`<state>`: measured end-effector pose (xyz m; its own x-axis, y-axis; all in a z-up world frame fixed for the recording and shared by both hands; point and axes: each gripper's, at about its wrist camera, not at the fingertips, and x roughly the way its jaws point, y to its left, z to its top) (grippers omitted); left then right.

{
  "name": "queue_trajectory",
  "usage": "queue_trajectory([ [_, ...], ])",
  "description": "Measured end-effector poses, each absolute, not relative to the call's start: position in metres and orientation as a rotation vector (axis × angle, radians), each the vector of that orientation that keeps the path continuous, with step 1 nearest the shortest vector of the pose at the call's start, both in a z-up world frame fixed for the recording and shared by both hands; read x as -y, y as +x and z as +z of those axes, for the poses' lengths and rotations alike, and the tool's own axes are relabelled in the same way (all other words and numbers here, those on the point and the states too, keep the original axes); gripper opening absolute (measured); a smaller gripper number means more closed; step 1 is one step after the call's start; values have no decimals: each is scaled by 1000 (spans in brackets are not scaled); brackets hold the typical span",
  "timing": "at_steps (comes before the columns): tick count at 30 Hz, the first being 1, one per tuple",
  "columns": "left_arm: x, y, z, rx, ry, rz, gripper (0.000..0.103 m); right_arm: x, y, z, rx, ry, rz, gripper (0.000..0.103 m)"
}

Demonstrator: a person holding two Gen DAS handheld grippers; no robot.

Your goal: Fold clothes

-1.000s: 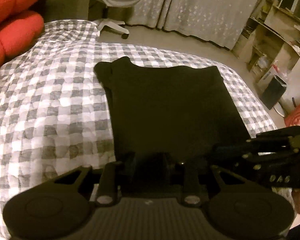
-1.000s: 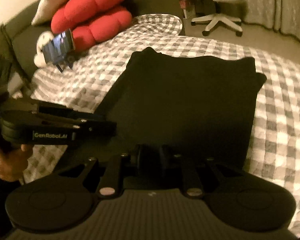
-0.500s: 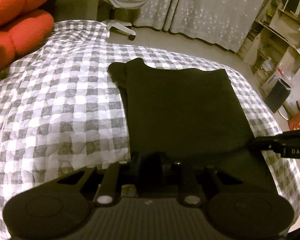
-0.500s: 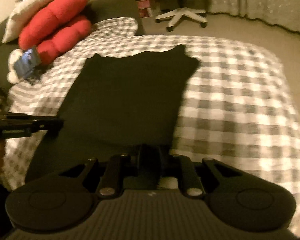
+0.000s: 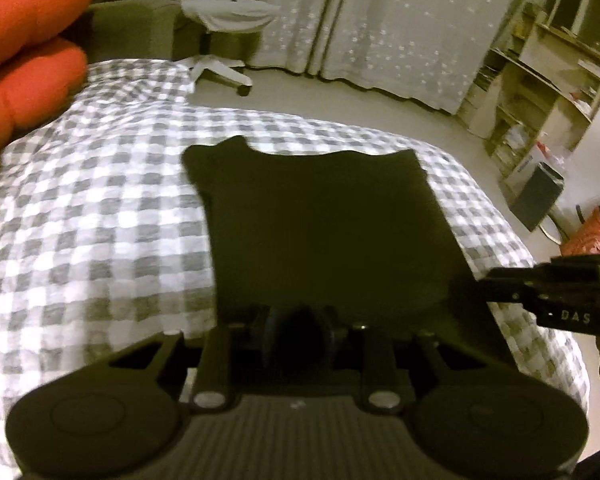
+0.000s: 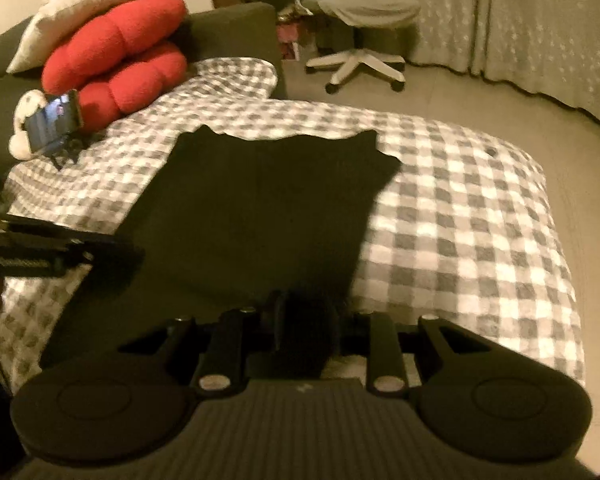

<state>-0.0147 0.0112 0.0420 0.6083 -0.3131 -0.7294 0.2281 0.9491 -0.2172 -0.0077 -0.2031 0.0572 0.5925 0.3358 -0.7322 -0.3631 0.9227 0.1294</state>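
Left wrist view: lying flat on the checked bedcover (image 5: 100, 216), a black garment (image 5: 324, 224), near edge pinched in the left gripper (image 5: 300, 316), fingers drawn together; reaching in from the right, the right gripper (image 5: 496, 280), clamping the near corner. Right wrist view: gripping the same near edge, fingers narrow; sitting beyond, red cushions (image 6: 116, 60).
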Motion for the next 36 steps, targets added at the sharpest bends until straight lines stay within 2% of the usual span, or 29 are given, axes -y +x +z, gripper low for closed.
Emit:
queue_trajectory([
  [24,5,2,27,-849,-100,-291,31,133,4,41,-840,-107,571,30],
  [33,-3,3,27,-866,-97,-244,31,143,9,40,-870,-97,513,28],
  [36,-8,3,28,-876,-113,-234,30,154,12,40,-887,-80,463,30],
])
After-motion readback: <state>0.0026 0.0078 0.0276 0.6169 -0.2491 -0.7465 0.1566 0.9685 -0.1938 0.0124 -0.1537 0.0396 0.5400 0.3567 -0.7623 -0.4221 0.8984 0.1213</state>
